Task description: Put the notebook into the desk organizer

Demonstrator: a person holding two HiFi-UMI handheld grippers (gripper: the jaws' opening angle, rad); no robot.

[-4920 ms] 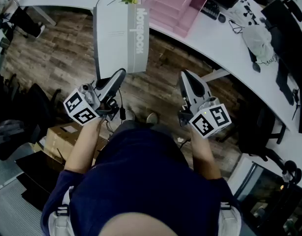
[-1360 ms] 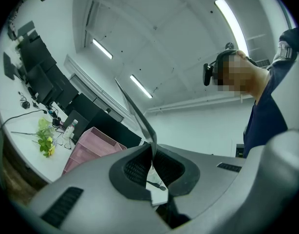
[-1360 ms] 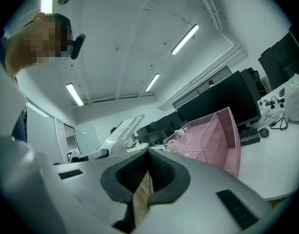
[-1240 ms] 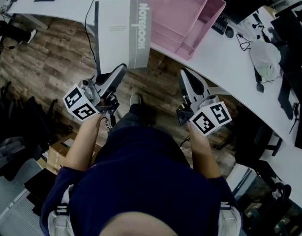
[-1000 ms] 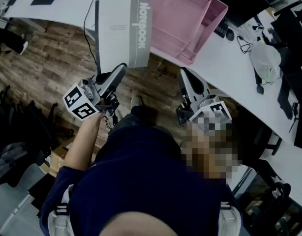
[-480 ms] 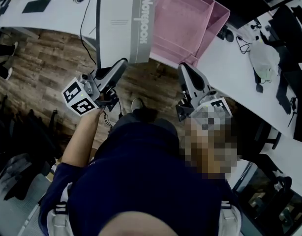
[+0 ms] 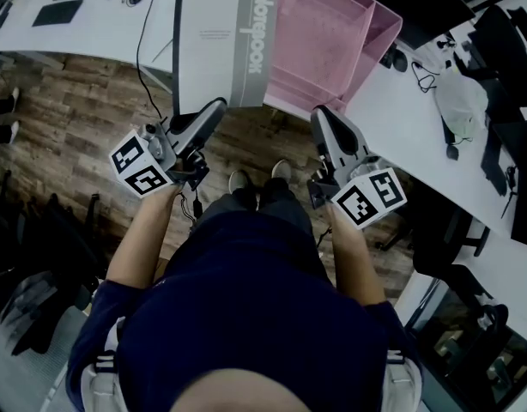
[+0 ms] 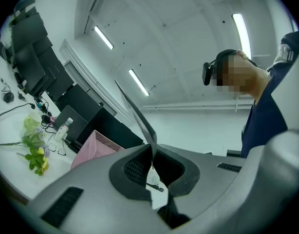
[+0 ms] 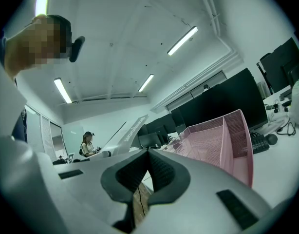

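Notebook nearer organizer; white cover, grey spine.

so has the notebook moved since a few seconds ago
Yes, the notebook has come forward over the white desk, closer to the pink organizer.

You wear a dark navy short-sleeved top and pale shoes. Your left claw and right claw are smooth grey tapered shells with black pads, each carrying a white cube of black square markers.
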